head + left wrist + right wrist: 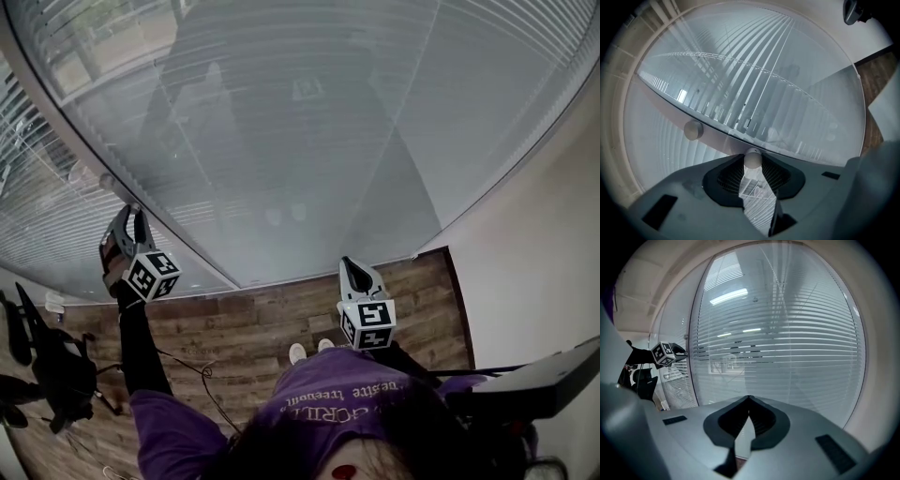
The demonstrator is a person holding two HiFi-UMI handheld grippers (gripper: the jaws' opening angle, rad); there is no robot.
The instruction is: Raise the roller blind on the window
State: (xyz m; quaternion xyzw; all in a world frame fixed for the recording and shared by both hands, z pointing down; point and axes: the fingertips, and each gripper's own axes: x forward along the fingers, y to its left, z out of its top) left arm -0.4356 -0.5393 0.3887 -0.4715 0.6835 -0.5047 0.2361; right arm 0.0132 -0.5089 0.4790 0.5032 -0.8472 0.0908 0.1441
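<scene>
The right gripper point(354, 270) is hanging low by the person's body, its jaws meeting at the tips on nothing. Farther off at the left, the left gripper point(131, 217) is pinching a small white knob point(753, 159) at its jaw tips. Two knobs are sitting on the frame post point(723, 139), the second knob point(693, 130) just beside the gripped one. The one slatted blind point(281, 141) is hanging lowered beyond them, to the right, slats crossing the post.

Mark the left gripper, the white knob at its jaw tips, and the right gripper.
left gripper point(131, 217): head view, between its fingertips.
white knob point(753, 159): left gripper view, its round face, pinched by the jaws.
right gripper point(749, 399): right gripper view, where the shut tips meet.
</scene>
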